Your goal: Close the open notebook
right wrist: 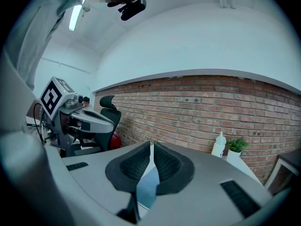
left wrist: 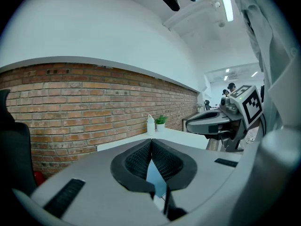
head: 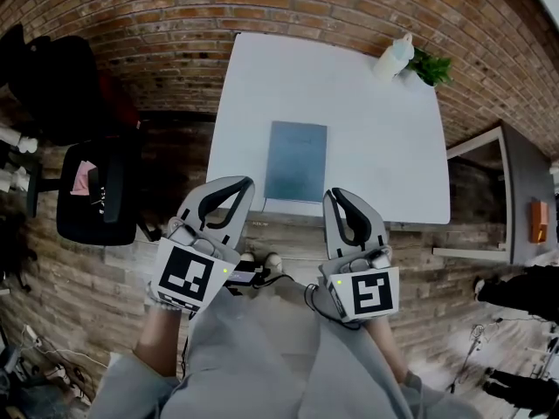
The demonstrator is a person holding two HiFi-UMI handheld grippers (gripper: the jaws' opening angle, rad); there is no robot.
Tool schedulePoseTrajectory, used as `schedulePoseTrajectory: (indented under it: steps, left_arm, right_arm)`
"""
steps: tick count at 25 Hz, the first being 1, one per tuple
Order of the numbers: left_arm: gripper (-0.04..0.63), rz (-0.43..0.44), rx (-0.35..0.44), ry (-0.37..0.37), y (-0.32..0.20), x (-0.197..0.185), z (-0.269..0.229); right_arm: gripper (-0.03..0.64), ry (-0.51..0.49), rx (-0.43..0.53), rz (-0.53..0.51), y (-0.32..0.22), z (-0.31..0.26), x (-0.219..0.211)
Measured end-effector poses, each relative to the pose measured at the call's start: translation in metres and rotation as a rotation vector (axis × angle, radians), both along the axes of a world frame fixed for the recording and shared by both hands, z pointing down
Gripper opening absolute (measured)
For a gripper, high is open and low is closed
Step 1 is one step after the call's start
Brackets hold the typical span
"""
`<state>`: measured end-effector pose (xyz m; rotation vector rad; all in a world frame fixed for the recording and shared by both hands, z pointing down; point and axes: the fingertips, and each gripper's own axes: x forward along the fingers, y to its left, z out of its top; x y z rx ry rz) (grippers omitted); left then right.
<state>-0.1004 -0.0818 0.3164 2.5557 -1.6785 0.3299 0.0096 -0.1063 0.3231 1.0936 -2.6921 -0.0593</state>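
Note:
A blue-grey notebook lies flat on the white table, close to its near edge, with only its cover showing. My left gripper hovers just short of the notebook's near left corner, jaws shut with nothing between them. My right gripper is level with it off the near right corner, also shut and holding nothing. In the left gripper view the pads meet and a sliver of the notebook shows below them. The right gripper view shows the same sliver of notebook beneath its closed pads.
A white bottle and a small green plant stand at the table's far right corner. A black office chair is to the left of the table, and a grey side table to the right. A brick wall runs behind.

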Motion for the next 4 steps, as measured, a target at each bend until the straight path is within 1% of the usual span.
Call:
schedulePoseTrajectory:
  steps: [4]
  left_arm:
    - [0.018, -0.008, -0.007, 0.019, -0.0008, -0.0015, 0.0026]
  right_arm:
    - [0.055, 0.000, 0.000, -0.002, -0.0017, 0.0019, 0.0002]
